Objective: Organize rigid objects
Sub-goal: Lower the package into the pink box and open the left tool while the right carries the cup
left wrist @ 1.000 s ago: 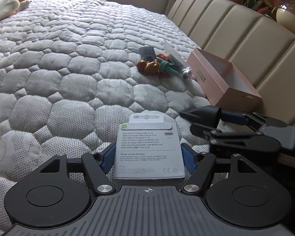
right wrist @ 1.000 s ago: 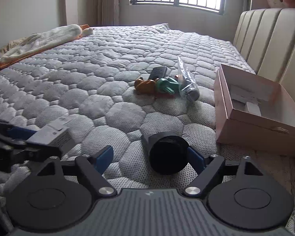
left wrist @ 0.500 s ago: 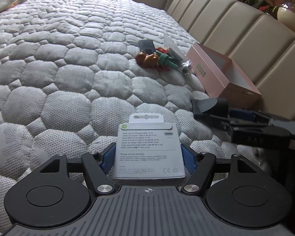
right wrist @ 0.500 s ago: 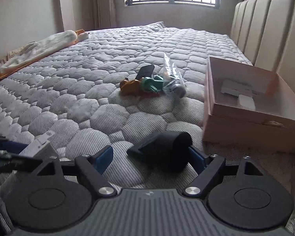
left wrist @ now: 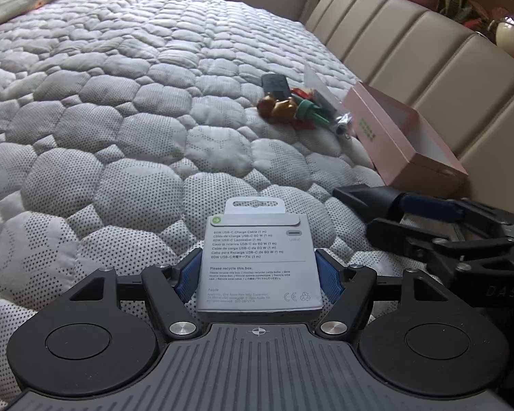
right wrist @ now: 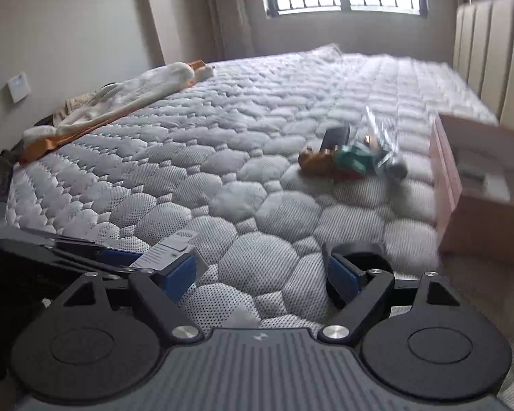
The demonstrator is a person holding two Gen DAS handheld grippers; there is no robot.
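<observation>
Short of the open pink cardboard box (left wrist: 407,144), the left gripper (left wrist: 258,274) clamps a white cable carton (left wrist: 258,263), while the right gripper (right wrist: 262,274), nearer the box, stands spread beside a black cylinder (right wrist: 356,257).

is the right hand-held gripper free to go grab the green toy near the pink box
Probably yes. The right hand-held gripper looks open, with only bare quilt between it and the green toy. The black cylinder beside its right finger may get nudged.
</observation>
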